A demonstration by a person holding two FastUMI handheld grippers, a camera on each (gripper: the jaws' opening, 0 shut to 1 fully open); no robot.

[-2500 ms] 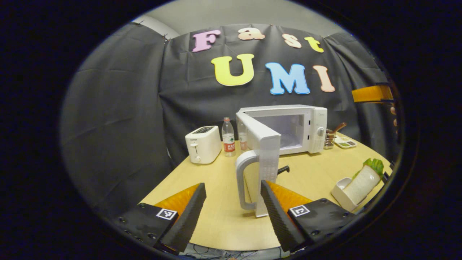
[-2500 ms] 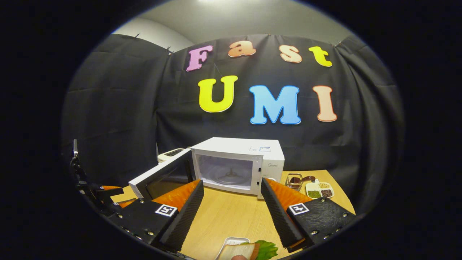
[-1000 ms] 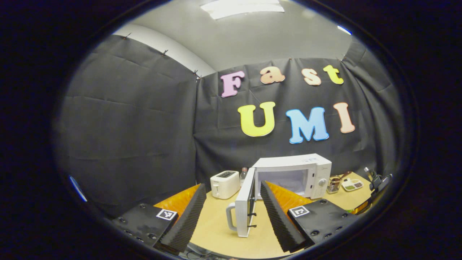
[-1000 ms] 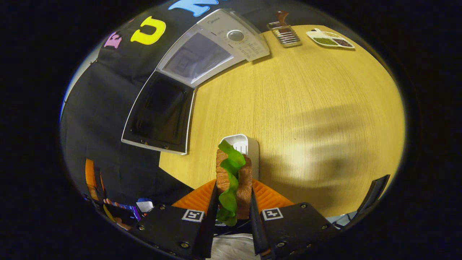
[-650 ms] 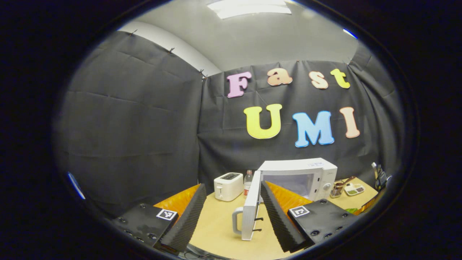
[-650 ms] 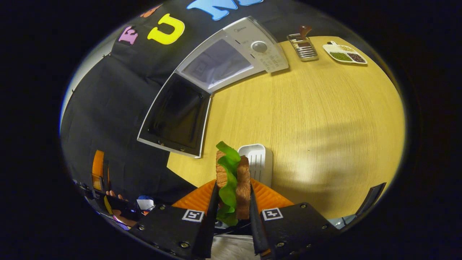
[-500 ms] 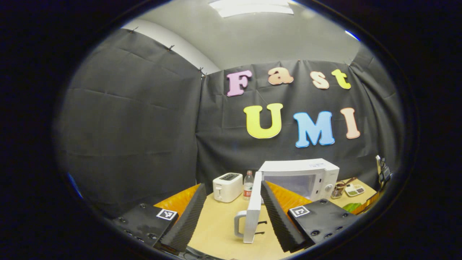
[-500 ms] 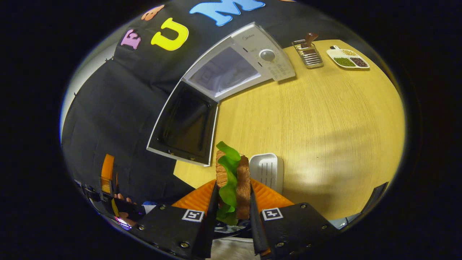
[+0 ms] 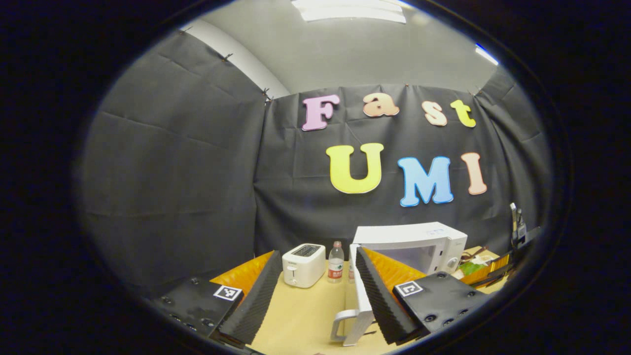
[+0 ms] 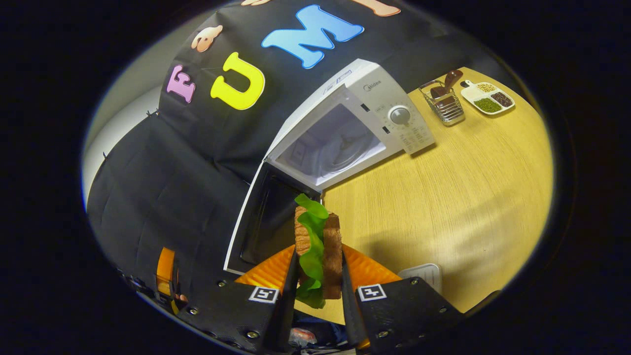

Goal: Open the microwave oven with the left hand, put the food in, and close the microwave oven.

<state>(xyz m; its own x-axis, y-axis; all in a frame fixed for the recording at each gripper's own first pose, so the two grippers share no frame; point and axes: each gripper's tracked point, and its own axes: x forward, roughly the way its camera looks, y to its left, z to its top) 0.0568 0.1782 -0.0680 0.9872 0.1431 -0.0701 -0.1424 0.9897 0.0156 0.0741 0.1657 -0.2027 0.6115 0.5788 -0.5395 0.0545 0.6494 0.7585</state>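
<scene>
Sandwich (image 10: 318,251) nearer "Midea" microwave (image 10: 374,106)

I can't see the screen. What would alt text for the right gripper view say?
The right gripper is shut on a sandwich with green lettuce, held above a wooden table. Ahead, a white microwave stands with its door swung open and its cavity empty. A wire rack and a small sectioned dish sit at the table's far end.
</scene>
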